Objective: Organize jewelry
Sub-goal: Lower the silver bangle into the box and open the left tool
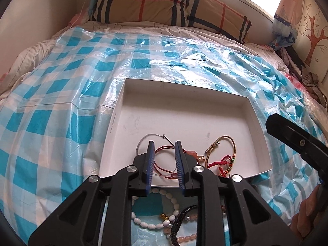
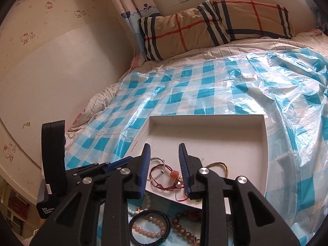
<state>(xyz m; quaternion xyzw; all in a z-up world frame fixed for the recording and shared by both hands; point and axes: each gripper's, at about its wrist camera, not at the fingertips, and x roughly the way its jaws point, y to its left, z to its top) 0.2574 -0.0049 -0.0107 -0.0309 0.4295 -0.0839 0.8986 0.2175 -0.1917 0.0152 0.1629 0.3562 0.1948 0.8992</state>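
Left wrist: red cord bracelet (image 1: pixel 164 160) lies between the open left hand-held gripper (image 1: pixel 164 143).

- Bed (image 2: pixel 235 49): striped quilt, two plaid pillows (image 2: pixel 215 26) at head edge.
- Blue-checked plastic sheet (image 1: pixel 61 106) spread over quilt.
- On sheet: white tray (image 1: pixel 131 110) mid-bed; loose bead bracelets (image 2: pixel 149 228) at near edge, beside tray.

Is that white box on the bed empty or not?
Not empty. The white box holds a red cord bracelet and a gold one near its front edge; the rest is bare.
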